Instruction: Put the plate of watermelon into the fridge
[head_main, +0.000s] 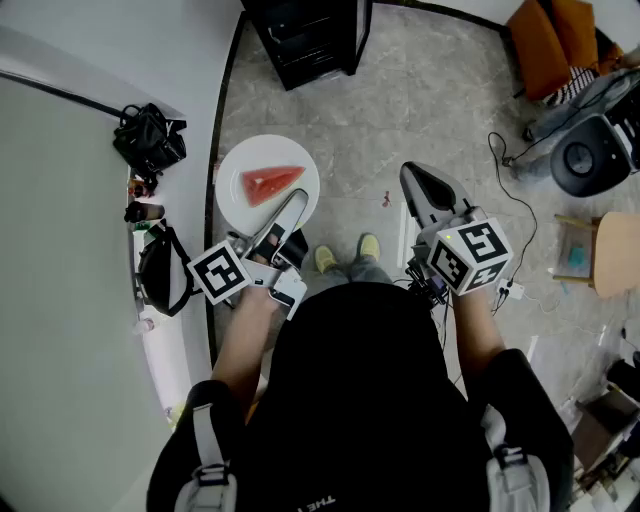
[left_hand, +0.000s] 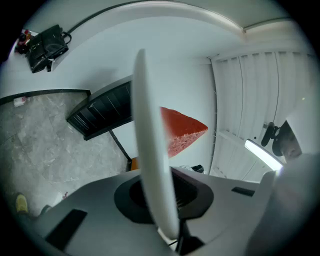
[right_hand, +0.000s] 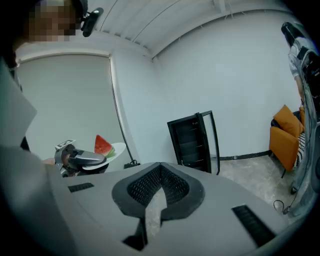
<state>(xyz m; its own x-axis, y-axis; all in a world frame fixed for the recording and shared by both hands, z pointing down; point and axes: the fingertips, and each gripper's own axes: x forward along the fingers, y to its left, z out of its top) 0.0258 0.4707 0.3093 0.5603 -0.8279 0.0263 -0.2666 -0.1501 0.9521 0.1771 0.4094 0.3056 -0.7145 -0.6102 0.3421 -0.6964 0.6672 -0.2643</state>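
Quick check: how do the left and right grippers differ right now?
The left gripper is clamped on the rim of the plate, carrying the watermelon slice; the right gripper has its jaws together on nothing. The left gripper sits close to the white wall; the right gripper is out over the open floor. Both are held out in front of the person, each with a marker cube.

Head view tally: 1 white plate w/ 1 watermelon wedge, approx 10 o'clock. 2 grippers: left gripper at 10, right gripper at 1. 1 black fridge at 12. 2 black bags: upper bag at 10, lower bag at 9. 2 yellow-green shoes, ctr: left shoe, right shoe. 1 orange chair at 1.
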